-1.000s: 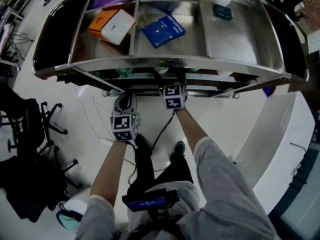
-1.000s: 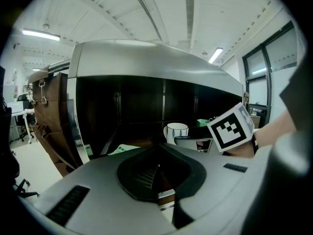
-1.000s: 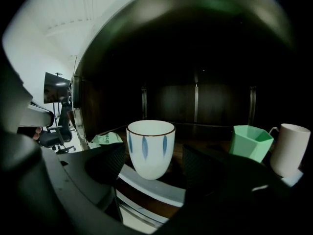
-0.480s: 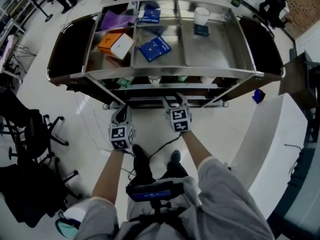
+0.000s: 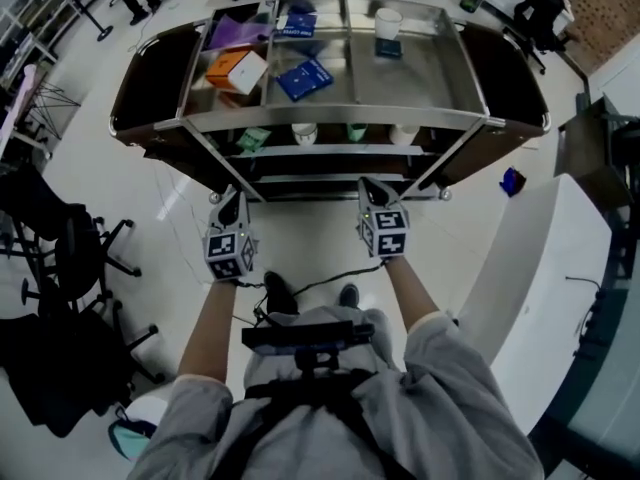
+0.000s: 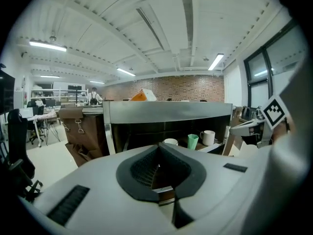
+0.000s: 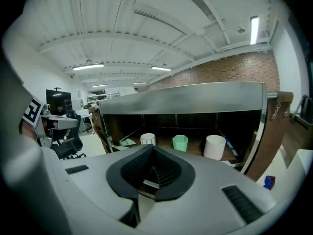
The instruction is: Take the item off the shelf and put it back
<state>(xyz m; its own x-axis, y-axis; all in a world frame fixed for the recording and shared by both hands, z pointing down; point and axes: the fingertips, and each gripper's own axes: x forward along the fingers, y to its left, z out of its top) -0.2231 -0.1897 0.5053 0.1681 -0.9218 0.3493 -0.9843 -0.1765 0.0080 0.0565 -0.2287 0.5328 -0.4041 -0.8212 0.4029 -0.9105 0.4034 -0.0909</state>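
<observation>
A steel shelf cart (image 5: pixel 330 118) stands in front of me. On its lower shelf sit a white patterned cup (image 7: pixel 147 139), a green cup (image 7: pixel 180 142) and a plain white cup (image 7: pixel 214 147); the head view shows the green cup (image 5: pixel 356 131) under the top deck. My left gripper (image 5: pixel 228 208) hangs short of the cart at the left, shut and empty. My right gripper (image 5: pixel 370 190) is level with it at the right. Its jaws have just been closing with nothing between them, and they now stand shut. In the left gripper view the left gripper (image 6: pixel 159 168) points at the shelf.
The top deck holds an orange and white box (image 5: pixel 235 69), a blue book (image 5: pixel 305 78) and a white cup (image 5: pixel 388 22). Office chairs (image 5: pixel 70 258) stand at the left, a white counter (image 5: pixel 540 268) at the right. A small blue thing (image 5: pixel 512 181) lies on the floor.
Both grippers have drawn back from the cart and spread apart. The right one has left the lower shelf's edge. The cart now sits farther off in the head view.
</observation>
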